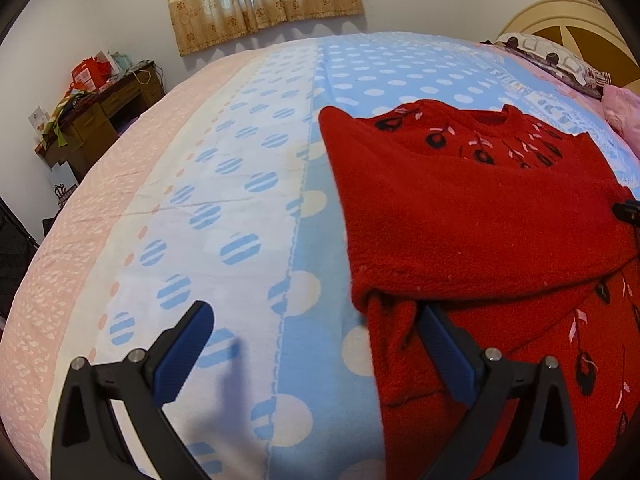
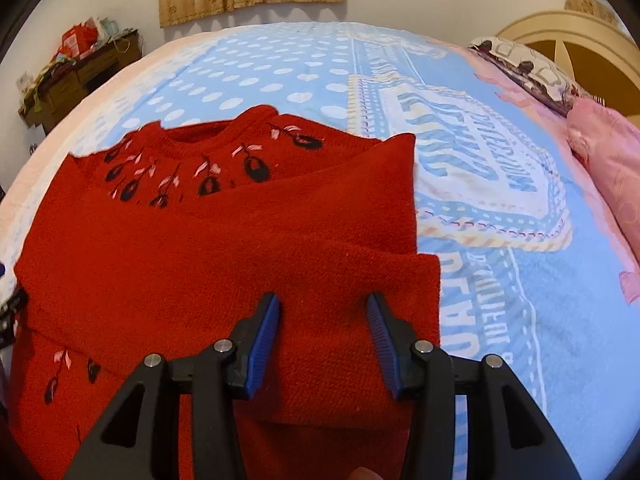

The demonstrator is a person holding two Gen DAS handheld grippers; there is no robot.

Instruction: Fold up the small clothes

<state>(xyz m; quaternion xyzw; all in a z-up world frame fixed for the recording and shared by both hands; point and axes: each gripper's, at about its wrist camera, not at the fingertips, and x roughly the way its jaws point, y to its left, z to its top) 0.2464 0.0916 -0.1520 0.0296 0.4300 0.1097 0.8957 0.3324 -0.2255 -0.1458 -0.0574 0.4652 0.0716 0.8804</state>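
One red sweater [image 1: 472, 216] lies flat on the bedspread [image 1: 224, 184], neck hole toward the curtain [image 1: 260, 0], both sleeves folded across its chest. One pillow [image 1: 556, 60] and one pink quilt [image 2: 608, 168] sit beside the sweater toward the headboard [image 2: 560, 36]; one cluttered desk [image 1: 100, 120] stands well apart from it, below the curtain.

Two grippers counted. Left gripper [image 1: 316, 324]: jaws wide apart, one finger over the sweater's edge, the other over bare bedspread, nothing clamped. Right gripper [image 2: 324, 312]: jaws partly apart over the folded sleeve [image 2: 332, 276]; whether the pads pinch the fabric cannot be told.
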